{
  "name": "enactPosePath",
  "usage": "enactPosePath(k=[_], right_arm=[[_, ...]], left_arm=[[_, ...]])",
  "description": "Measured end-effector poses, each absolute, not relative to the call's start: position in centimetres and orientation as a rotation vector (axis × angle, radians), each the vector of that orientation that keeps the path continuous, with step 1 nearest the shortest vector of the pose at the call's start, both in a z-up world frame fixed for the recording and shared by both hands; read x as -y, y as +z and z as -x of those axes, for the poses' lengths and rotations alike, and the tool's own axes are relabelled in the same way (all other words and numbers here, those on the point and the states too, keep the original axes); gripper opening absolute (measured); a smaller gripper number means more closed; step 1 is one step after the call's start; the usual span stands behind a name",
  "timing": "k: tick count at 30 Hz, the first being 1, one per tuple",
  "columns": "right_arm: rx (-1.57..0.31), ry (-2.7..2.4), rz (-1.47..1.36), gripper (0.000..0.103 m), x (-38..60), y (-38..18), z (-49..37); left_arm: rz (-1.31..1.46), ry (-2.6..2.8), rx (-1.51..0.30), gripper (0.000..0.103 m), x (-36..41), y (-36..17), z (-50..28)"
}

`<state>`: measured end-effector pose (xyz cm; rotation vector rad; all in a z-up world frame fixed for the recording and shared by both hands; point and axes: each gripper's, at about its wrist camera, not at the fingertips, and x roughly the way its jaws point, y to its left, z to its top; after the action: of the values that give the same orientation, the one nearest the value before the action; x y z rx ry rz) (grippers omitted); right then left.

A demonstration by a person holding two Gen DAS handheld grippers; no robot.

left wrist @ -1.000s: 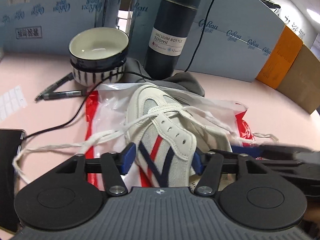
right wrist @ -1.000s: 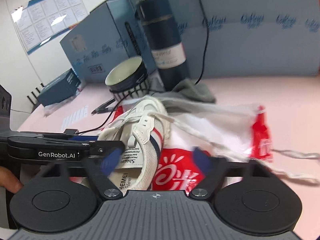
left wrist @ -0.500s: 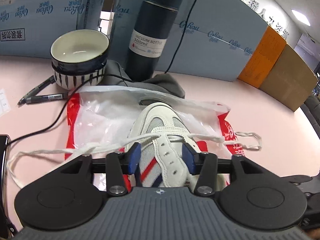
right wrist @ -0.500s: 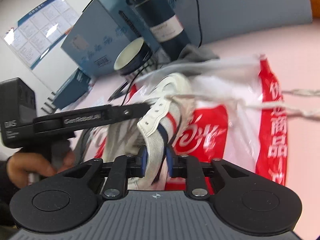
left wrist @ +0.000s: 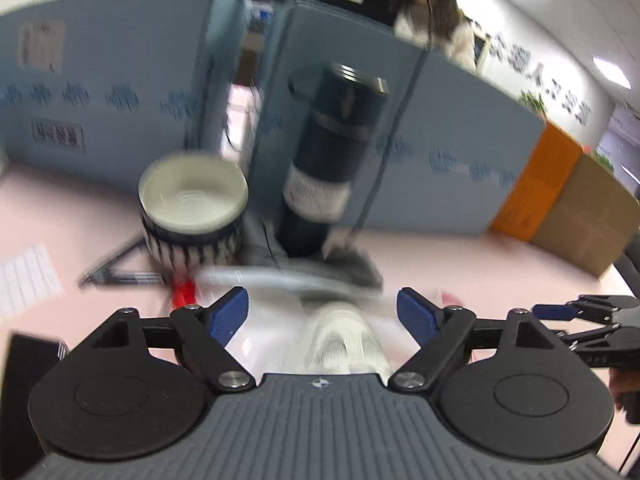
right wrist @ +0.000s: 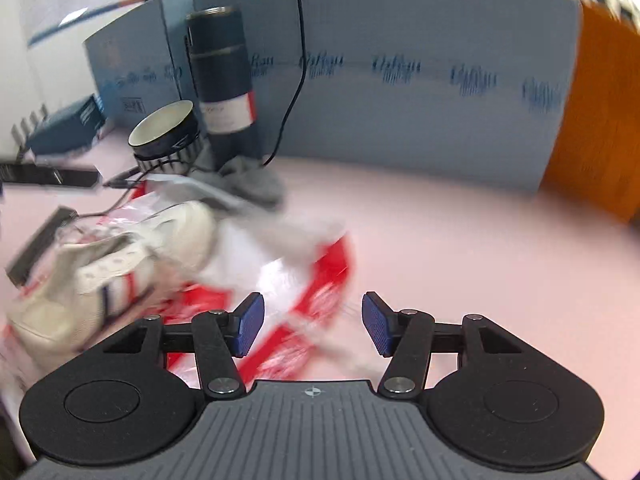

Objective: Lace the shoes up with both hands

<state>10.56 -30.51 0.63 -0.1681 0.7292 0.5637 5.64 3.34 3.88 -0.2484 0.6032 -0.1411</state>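
Observation:
The white shoe (right wrist: 112, 272) with red and navy stripes lies on a red-and-white plastic bag (right wrist: 316, 276) on the pink table. In the left wrist view only its blurred toe (left wrist: 344, 344) shows, low between the fingers. My left gripper (left wrist: 323, 312) hangs above the shoe, its jaws opening, and the pads touch nothing. My right gripper (right wrist: 313, 328) is to the right of the shoe, over the bag. Its jaws are opening too, and nothing is pinched. A blurred white lace strand (right wrist: 344, 354) runs under it. The right gripper (left wrist: 592, 320) also shows at the left view's right edge.
A striped bowl (left wrist: 192, 200) and a dark vacuum bottle (left wrist: 332, 160) stand behind the shoe, with a grey cloth (right wrist: 248, 184) and pens (left wrist: 116, 276) beside them. Blue panels (right wrist: 400, 80) wall off the back; an orange box (left wrist: 536, 184) stands right. A person (left wrist: 432, 16) is beyond.
Both grippers let go of the shoe and spread their jaws. The left one rose and tipped up; the right one swung away to the shoe's right.

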Motion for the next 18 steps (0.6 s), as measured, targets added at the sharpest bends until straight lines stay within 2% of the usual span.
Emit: enactPosePath(k=[2,5,7,10,14,18], right_arm=[[-0.690,0.591,0.188,0.054,31.9,2.2,-12.3],[-0.640,0.653,0.222,0.080,33.2,3.7,-14.3],[-0.638,0.725,0.279,0.080,33.3,3.2,-14.9],[-0.687,0.802,0.368,0.075,32.9,1.0,-15.5],[-0.732,0.862,0.409,0.049,33.0,-2.4,-15.7],[-0.762,0.916,0.397,0.044,33.1,-4.9,-16.2]], left_arm=[[0.256,-0.117,-0.573,0.081,-3.8,5.2,-5.8],[0.264,-0.073,-0.542,0.083,-4.2,6.4,-5.3],[0.260,-0.050,-0.543,0.084,-4.2,6.4,-4.8],[0.258,-0.009,-0.588,0.084,-3.9,5.3,-3.6],[0.313,0.051,-0.639,0.084,-3.8,3.2,-1.3],[0.352,0.096,-0.695,0.084,-3.7,1.6,0.3]])
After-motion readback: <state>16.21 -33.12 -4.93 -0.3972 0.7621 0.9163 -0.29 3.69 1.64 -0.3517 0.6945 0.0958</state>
